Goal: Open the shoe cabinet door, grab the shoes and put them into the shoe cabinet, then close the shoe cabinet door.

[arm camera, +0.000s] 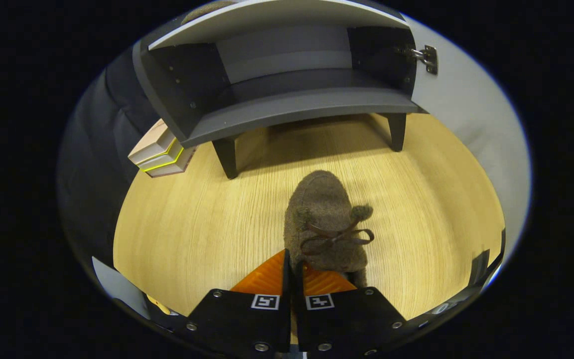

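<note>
A brown fuzzy shoe (324, 219) with a dark lace bow hangs toe-forward just ahead of my gripper (293, 271), above the wooden floor (192, 224). The two fingers are pressed close together on the shoe's rear edge. Beyond it stands the grey shoe cabinet (287, 107) on short dark legs. Its compartment is open and its shelf looks bare. The cabinet door (461, 104) is swung out to the right, with a metal hinge (429, 57) at its top.
A small stack of boxes (160, 154) with yellow-green edges sits on the floor left of the cabinet's left leg. Dark cloth (100, 149) lines the left side. A pale wall (496, 149) runs behind the open door.
</note>
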Tool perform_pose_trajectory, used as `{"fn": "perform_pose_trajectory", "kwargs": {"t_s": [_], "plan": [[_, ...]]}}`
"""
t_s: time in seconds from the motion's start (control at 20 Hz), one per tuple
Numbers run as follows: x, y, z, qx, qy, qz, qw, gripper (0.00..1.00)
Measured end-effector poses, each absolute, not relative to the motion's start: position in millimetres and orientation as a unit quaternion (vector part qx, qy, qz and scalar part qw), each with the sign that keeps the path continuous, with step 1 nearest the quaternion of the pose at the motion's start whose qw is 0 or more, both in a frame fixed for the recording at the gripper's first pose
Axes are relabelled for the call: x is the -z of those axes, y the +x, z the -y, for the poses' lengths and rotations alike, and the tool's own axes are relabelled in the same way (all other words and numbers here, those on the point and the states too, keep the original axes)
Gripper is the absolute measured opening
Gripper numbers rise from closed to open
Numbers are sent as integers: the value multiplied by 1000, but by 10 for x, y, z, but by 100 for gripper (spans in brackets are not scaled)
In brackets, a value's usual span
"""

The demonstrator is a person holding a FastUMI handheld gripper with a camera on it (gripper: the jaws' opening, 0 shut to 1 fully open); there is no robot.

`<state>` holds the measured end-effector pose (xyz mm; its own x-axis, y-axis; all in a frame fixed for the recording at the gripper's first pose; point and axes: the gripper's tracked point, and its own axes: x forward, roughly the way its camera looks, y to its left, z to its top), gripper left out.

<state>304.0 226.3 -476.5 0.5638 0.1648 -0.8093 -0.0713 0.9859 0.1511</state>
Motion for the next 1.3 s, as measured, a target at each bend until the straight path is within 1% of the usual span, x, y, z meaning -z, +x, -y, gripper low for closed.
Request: {"fn": "perform_pose_trajectory", "kwargs": {"t_s": [0.3, 0.7, 1.0, 1.3], "plan": [[4221, 3094, -2332, -74, 31, -422, 903, 5], [3200, 3154, -2264, -81, 24, -353, 932, 5], [2301, 3474, -2023, -83, 18, -300, 950, 5], [1757, 4035, -2056, -90, -4, -252, 964, 5]]}}
